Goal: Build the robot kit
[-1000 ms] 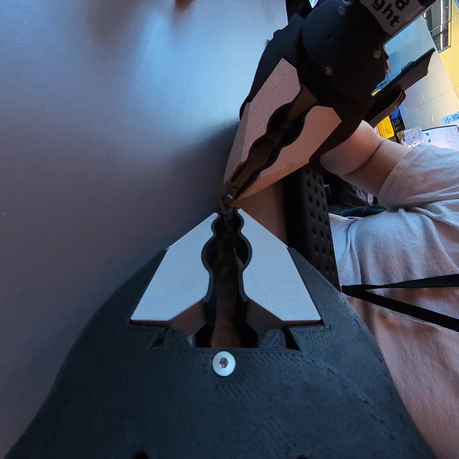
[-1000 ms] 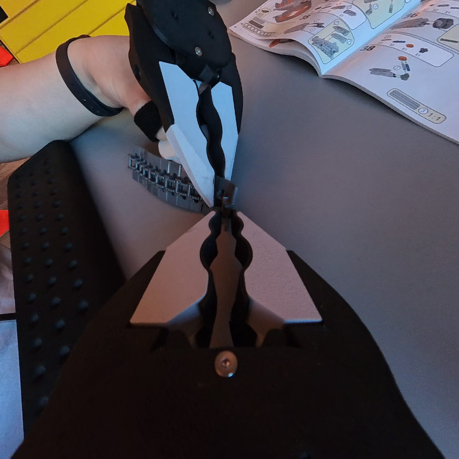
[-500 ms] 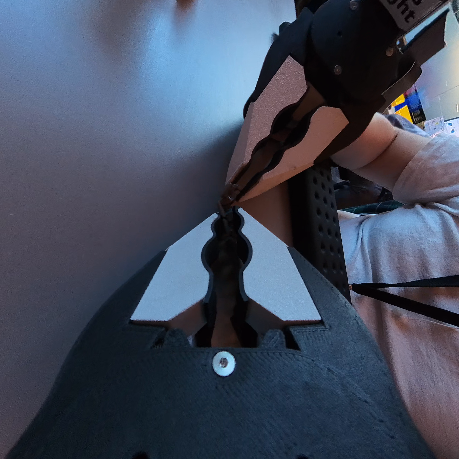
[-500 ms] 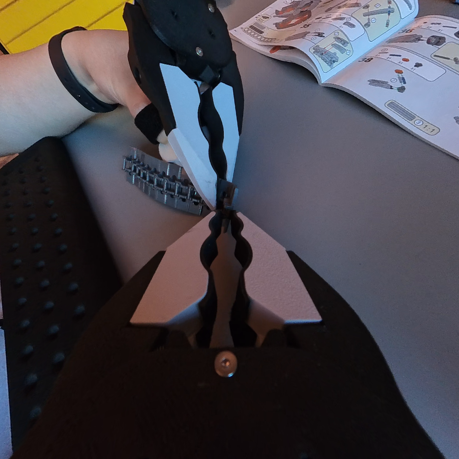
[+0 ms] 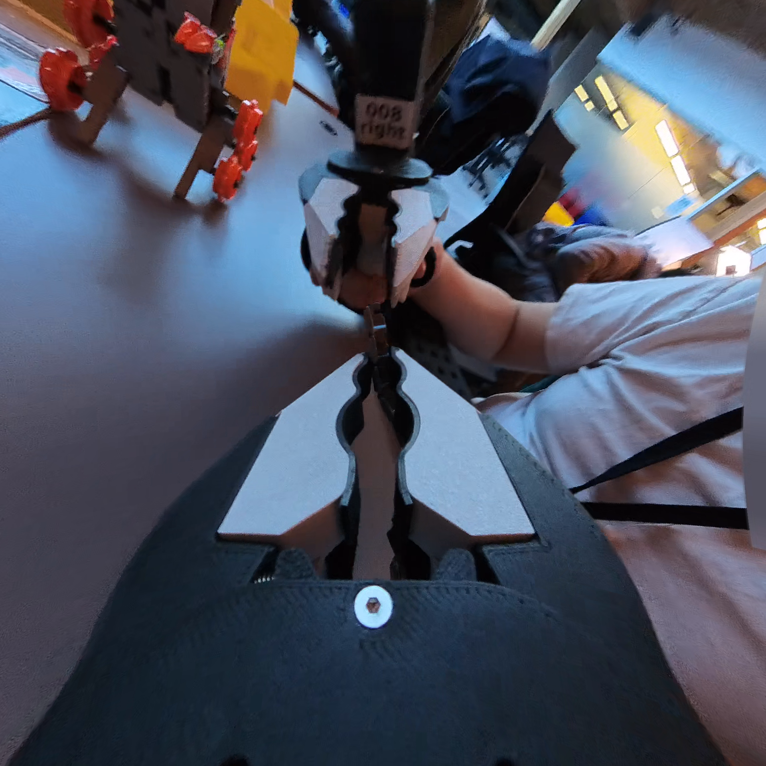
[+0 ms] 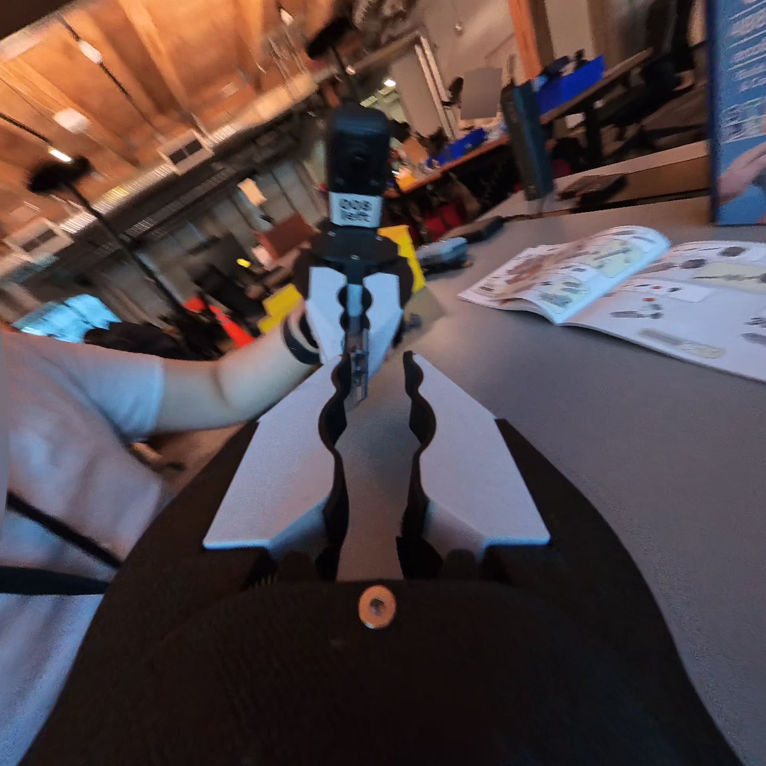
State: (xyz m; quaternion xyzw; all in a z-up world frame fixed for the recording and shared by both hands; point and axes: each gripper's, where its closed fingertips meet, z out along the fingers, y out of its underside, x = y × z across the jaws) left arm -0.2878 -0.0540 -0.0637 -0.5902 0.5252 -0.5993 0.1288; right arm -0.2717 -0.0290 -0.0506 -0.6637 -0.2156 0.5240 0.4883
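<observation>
1. The left claw [image 5: 378, 359] is closed on a short strip of small dark linked pieces [image 5: 376, 327], pinched at its fingertips; the strip sticks out forward from the tips, above the grey tabletop [image 5: 124, 315].
2. From the right wrist view the same strip [image 6: 358, 375] hangs down from the tips of the left claw [image 6: 356, 352], which points toward the camera.
3. The right claw [image 6: 373, 364] stands open, its two fingers spread with a clear gap between them. The strip's free end lies in that gap, close to the left-hand finger; whether it touches the pad I cannot tell, as the view is blurred.
4. In the left wrist view the right claw [image 5: 375, 286] faces the camera just beyond the strip's far end, its fingers apart.
5. A person's bare forearm [image 5: 468, 319] with a pale short sleeve reaches in behind the right claw; a dark band sits at the wrist.
6. A dark brick-built model with red wheels [image 5: 166, 83] stands on the tabletop at upper left, well apart from both claws, with a yellow block [image 5: 261, 54] beside it.
7. An open instruction booklet [image 6: 621, 290] lies flat on the tabletop to the right of the claws, well apart from them.
8. A black perforated panel [image 5: 439, 364] shows just beside the left claw's tips, on the person's side.
</observation>
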